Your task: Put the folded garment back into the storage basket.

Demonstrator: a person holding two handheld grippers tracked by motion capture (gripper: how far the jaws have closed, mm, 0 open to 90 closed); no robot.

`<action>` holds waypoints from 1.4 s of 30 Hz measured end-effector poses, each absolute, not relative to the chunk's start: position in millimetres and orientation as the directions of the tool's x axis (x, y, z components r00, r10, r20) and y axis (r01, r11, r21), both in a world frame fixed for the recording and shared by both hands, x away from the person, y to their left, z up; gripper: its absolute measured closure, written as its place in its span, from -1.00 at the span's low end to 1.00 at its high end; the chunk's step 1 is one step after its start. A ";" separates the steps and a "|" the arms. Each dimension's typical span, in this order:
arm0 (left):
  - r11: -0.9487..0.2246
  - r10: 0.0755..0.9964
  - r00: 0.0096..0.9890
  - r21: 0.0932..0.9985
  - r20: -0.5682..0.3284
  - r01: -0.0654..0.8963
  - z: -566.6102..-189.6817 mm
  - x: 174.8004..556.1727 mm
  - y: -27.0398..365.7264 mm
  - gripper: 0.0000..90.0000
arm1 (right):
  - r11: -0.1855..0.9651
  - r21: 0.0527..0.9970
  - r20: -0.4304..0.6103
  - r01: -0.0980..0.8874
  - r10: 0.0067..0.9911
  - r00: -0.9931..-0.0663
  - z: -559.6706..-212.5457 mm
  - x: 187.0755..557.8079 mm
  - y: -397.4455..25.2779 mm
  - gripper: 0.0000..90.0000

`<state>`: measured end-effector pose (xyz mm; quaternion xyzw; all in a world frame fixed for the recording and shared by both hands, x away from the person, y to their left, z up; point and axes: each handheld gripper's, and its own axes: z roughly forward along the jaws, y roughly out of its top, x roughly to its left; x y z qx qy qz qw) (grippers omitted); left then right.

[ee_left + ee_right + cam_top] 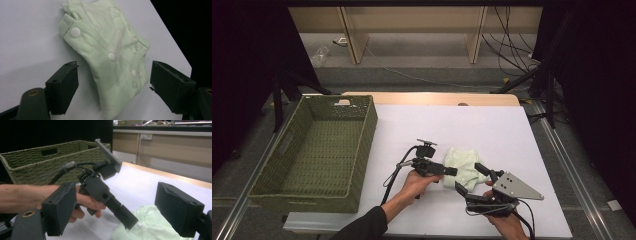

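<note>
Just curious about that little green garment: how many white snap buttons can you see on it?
3, in a row along the folded edge: one near the top corner, one midway, one lower. Folds may hide more.

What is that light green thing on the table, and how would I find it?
Start at the white table and skip the big woven green basket on its left side. Near the front edge, between the left gripper and the right gripper, lies a small folded garment. It is the only soft, pale mint thing there, with round white snap buttons.
</note>
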<state>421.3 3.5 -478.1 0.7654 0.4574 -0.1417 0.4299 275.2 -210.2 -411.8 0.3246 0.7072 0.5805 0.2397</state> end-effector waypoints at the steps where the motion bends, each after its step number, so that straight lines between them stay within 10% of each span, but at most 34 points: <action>1: -0.213 0.577 0.539 0.523 -0.614 0.825 -478.9 421.4 2.5 -0.51 | 0.115 0.977 0.038 0.181 0.737 -0.675 -411.8 275.3 -210.2 -0.59; 42: -0.213 0.526 0.520 0.488 -0.673 0.847 -489.7 428.1 -18.0 -0.14 | 0.113 0.977 0.038 0.180 0.739 -0.673 -411.5 275.6 -211.0 -0.59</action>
